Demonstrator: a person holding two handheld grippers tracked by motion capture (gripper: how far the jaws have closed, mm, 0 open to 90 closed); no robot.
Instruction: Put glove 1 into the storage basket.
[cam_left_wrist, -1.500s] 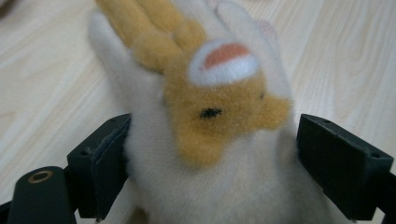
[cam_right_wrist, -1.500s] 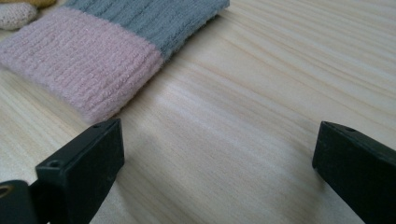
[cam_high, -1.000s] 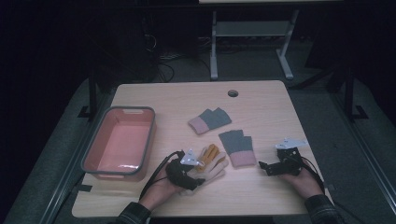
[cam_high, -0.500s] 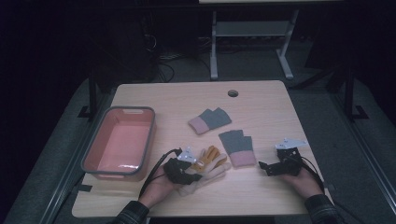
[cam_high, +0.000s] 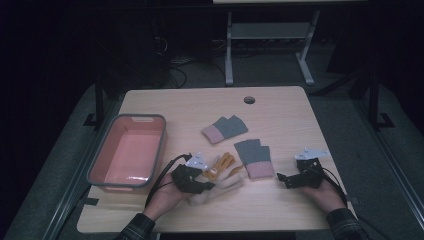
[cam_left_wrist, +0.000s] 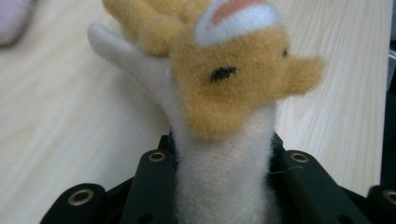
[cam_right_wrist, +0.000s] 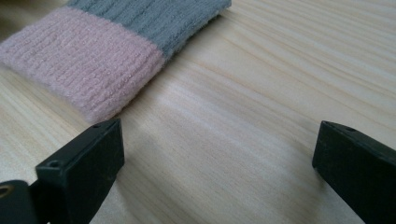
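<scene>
- Right now my left gripper (cam_high: 196, 181) sits near the front edge of the desk (cam_high: 280, 107), its jaws closed on the cream cuff of a fuzzy cream-and-tan glove (cam_high: 222, 172).
- Through the left gripper view I see that glove (cam_left_wrist: 224, 116) pinched between the two black jaws, its tan fingers spreading away from me over the wood, with a small dark stitched mark on the tan patch.
- My right gripper (cam_high: 292, 179) rests on the desk at the front right, jaws wide apart and holding nothing.
- Through the right gripper view, bare wood lies between the jaws; the pink cuff of a grey-and-pink knitted glove (cam_right_wrist: 100, 56) lies just beyond the left jaw, close to it but apart.
- From the high view, that grey-and-pink knitted glove (cam_high: 254, 157) lies flat between my two grippers, just beside the fuzzy glove's fingers.
- Its matching second glove (cam_high: 225, 129) lies farther back toward the middle of the desk, well apart from both grippers.
- Left of my left gripper stands a pink basin (cam_high: 97, 167) with a grey rim, near the desk's left edge.
- Farther back, a round cable hole (cam_high: 249, 99) marks the desk's rear.
</scene>
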